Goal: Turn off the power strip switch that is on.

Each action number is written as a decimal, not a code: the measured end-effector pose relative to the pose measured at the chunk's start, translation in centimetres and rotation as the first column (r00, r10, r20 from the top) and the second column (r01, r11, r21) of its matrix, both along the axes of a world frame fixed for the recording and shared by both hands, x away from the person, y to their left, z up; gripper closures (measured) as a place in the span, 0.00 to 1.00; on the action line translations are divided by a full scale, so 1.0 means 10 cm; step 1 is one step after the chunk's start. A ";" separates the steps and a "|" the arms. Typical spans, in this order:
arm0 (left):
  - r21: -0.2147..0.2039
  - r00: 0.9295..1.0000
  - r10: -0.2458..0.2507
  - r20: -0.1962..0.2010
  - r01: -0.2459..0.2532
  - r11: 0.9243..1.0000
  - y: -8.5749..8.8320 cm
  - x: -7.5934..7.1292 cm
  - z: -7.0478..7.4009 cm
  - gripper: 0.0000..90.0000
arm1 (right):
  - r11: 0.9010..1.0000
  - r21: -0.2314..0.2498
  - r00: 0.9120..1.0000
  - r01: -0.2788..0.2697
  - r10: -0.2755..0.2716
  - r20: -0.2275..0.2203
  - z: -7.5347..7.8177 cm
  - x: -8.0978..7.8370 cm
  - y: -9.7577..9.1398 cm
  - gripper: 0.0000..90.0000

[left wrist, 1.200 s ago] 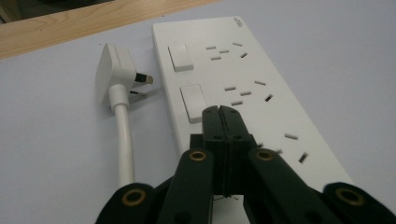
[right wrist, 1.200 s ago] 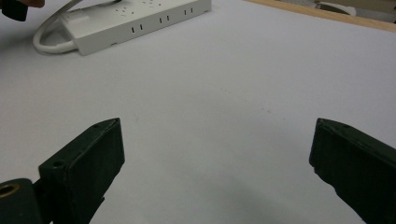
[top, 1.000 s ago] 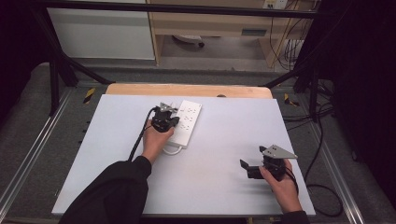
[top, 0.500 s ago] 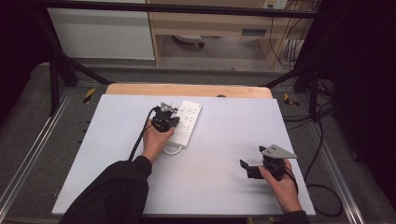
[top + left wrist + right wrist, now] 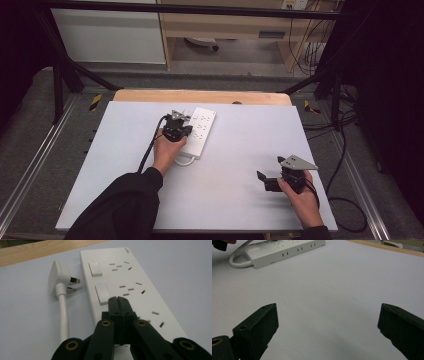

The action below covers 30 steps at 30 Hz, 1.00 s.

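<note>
Power strip (image 5: 130, 287) is lying long axis away from the left gripper (image 5: 118, 300), whose pressed-together, empty jaws are hovering beside the near switch (image 5: 102, 293). Right gripper (image 5: 327, 327) is idling well apart, jaws spread wide.

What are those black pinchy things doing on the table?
A person holds one in each hand. The left gripper, jaws shut, hovers over or presses on the white plastic power strip next to a switch. The strip's white plug lies unplugged beside it. The right gripper waits open over the bare pale grey table.
</note>
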State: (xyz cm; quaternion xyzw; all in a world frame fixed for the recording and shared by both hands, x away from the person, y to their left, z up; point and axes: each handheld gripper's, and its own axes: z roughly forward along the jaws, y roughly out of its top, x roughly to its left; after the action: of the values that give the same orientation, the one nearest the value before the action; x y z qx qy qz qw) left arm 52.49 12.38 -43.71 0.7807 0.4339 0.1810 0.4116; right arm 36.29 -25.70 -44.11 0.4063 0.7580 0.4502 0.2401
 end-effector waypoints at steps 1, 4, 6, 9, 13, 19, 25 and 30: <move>-0.002 1.000 -0.002 0.001 0.002 1.000 0.00 0.00 0.00 1.00 | 1.000 0.000 1.000 0.000 0.000 0.000 0.00 0.00 0.00 0.04; -0.004 1.000 -0.001 0.003 0.001 1.000 -0.01 -0.01 0.00 1.00 | 1.000 0.000 1.000 0.001 -0.001 0.000 0.00 0.00 0.00 0.04; -0.005 1.000 0.001 0.006 -0.001 1.000 0.00 -0.02 0.01 1.00 | 1.000 0.001 1.000 0.001 -0.001 0.000 0.00 0.00 0.00 0.04; -0.003 1.000 -0.005 0.008 0.005 1.000 0.00 -0.02 0.02 1.00 | 1.000 0.001 1.000 0.001 -0.001 0.000 0.00 0.00 0.00 0.04; -0.007 1.000 -0.001 0.013 0.001 1.000 0.03 -0.02 0.05 1.00 | 1.000 0.001 1.000 0.000 0.000 0.001 0.00 0.00 0.00 0.04; -0.016 1.000 -0.005 0.018 0.005 1.000 0.04 -0.04 0.08 1.00 | 1.000 0.000 1.000 0.000 0.000 0.001 0.00 0.00 0.00 0.04; -0.028 1.000 -0.012 0.027 0.013 1.000 0.04 -0.06 0.11 1.00 | 1.000 0.003 1.000 0.008 -0.008 0.006 0.01 -0.01 -0.01 0.04; -0.041 0.999 -0.022 0.047 0.023 0.999 0.04 -0.08 0.12 0.99 | 1.000 0.003 1.000 0.003 -0.003 0.002 0.01 0.00 0.00 0.04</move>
State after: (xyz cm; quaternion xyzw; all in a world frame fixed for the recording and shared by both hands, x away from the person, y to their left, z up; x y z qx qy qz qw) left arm 51.70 12.75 -42.52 0.7724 0.4190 0.1856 0.4398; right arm 36.25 -25.73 -44.04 0.4075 0.7565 0.4512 0.2409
